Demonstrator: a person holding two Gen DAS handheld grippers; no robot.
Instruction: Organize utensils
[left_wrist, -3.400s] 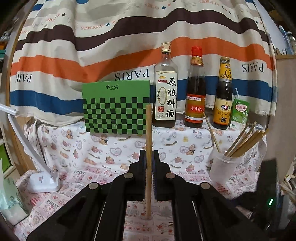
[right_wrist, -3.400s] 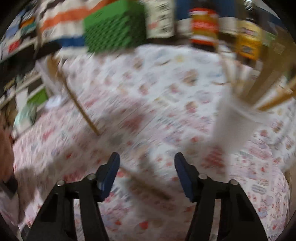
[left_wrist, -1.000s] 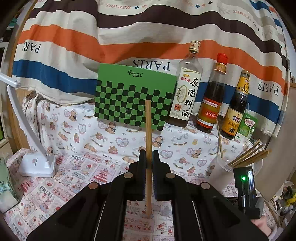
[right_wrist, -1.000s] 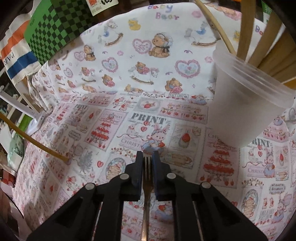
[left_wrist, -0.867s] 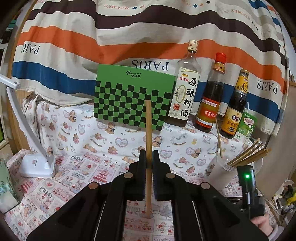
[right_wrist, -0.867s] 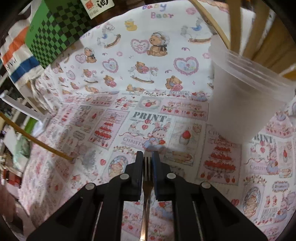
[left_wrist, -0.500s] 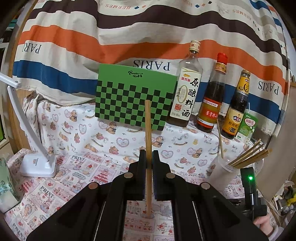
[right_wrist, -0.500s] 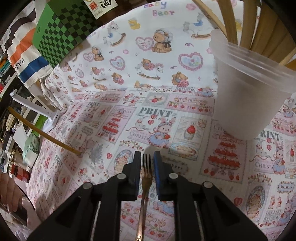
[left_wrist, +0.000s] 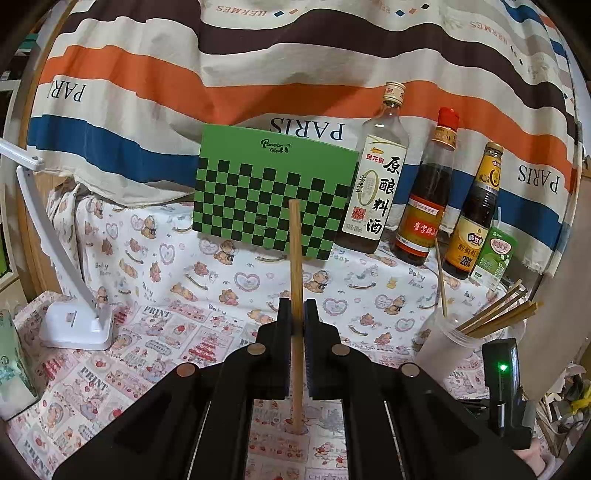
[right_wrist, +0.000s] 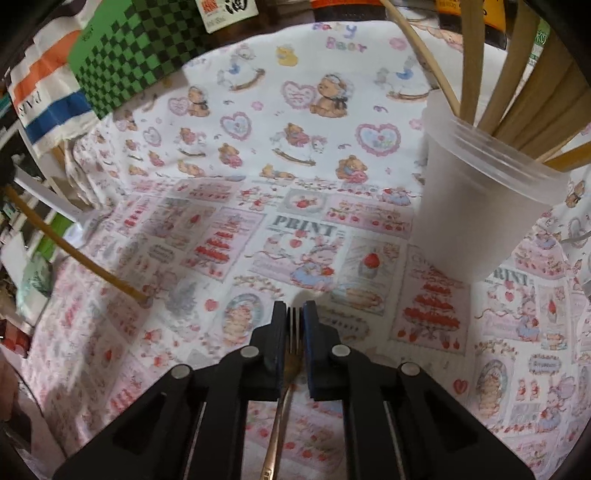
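My left gripper (left_wrist: 296, 325) is shut on a wooden chopstick (left_wrist: 295, 258). It holds the chopstick upright with the lower end touching the printed cloth. The same chopstick (right_wrist: 74, 251) shows slanted at the left of the right wrist view. My right gripper (right_wrist: 294, 325) is shut on a metal fork (right_wrist: 288, 373), tines forward, low over the cloth. A frosted plastic cup (right_wrist: 476, 206) with several chopsticks in it stands ahead and to the right of the fork. The cup also shows in the left wrist view (left_wrist: 439, 350).
A green checkered box (left_wrist: 269, 192) and three sauce bottles (left_wrist: 424, 199) stand along the back against a striped cloth. A small green carton (left_wrist: 493, 258) stands beside the bottles. A white lamp base (left_wrist: 77, 325) sits at the left. The right gripper's body (left_wrist: 502, 387) shows at the lower right.
The right gripper has lifted the fork slightly off the cloth and shifted a little. The left gripper and its chopstick have stayed almost still.
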